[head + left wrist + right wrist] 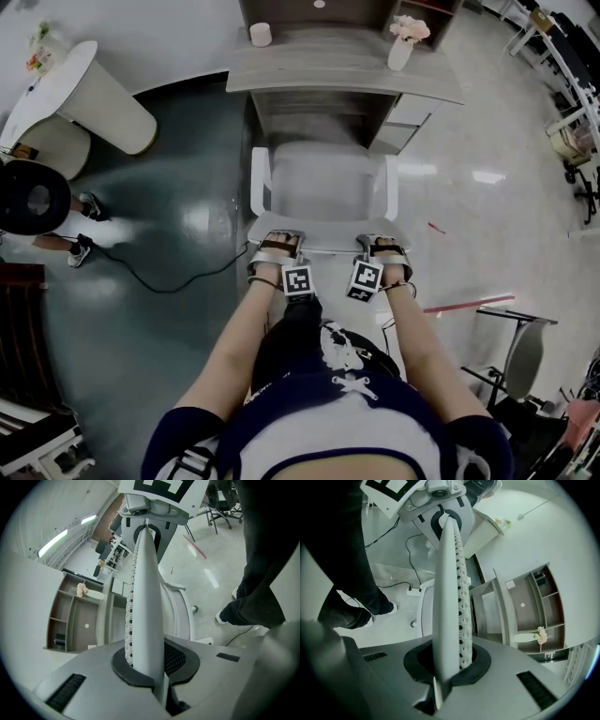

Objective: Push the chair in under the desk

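Note:
A white chair (323,183) faces the grey desk (347,70), its seat partly in the desk's knee space. Its backrest top edge (328,246) is nearest me. My left gripper (277,247) is shut on the left part of that edge. Beside it, my right gripper (382,247) is shut on the right part. In the left gripper view the thin backrest rim (145,597) runs straight up out of the left gripper (152,665). The right gripper view shows the same rim (449,588) clamped in the right gripper (447,665).
On the desk stand a vase of flowers (403,42) and a white cup (261,35). A round white table (84,94) and a standing person (37,202) are at the left. A black cable (178,272) crosses the floor there. Another chair (520,356) stands at the lower right.

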A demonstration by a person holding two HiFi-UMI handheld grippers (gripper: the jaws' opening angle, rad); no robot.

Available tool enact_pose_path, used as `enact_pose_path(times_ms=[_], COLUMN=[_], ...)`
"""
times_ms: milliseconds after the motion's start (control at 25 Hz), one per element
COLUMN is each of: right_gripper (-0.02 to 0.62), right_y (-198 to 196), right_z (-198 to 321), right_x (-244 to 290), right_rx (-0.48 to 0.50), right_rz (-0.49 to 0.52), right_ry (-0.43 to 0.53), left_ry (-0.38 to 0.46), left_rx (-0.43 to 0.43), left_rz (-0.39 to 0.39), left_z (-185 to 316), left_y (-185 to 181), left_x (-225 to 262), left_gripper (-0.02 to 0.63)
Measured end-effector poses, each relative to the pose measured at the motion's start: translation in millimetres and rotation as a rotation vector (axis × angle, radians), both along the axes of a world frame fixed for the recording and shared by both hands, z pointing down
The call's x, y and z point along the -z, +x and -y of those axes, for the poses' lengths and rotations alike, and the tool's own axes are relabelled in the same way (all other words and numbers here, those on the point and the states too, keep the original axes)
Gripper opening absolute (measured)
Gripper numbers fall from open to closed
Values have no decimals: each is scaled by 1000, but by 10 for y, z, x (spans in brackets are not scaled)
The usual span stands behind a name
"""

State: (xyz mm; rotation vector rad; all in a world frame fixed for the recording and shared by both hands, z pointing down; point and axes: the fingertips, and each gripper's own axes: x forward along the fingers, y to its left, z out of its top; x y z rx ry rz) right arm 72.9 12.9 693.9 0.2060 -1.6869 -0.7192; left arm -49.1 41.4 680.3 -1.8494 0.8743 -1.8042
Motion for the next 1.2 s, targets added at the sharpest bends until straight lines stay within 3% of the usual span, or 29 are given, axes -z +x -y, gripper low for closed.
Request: enact_pose_path(times_ms=[120,480,680,840,1040,1200], right_gripper=[12,12,12,12,12,12], right_y=[-45,-194,-253,-324,-369,-400], right_z=[58,242,327,412,497,568], right_x=[-6,1,9,12,19,25], right_rx=[-11,-23,-39,-43,-50,-53], right_rz=[-3,-4,-4,5,2,1], right_ry=[-8,-6,-4,5,7,-1], left_ry=[-9,11,8,38,22,17], left_rx=[-30,-29,-45,-40,-73,-73], left_rz=[37,-5,42,-8,65,55], left_z=[63,275,373,468,552,620], left_y=[-77,-185,-309,-319,-440,-462], left_x=[-10,4,64,26,5,-38], left_gripper=[18,18,20,21,21,21])
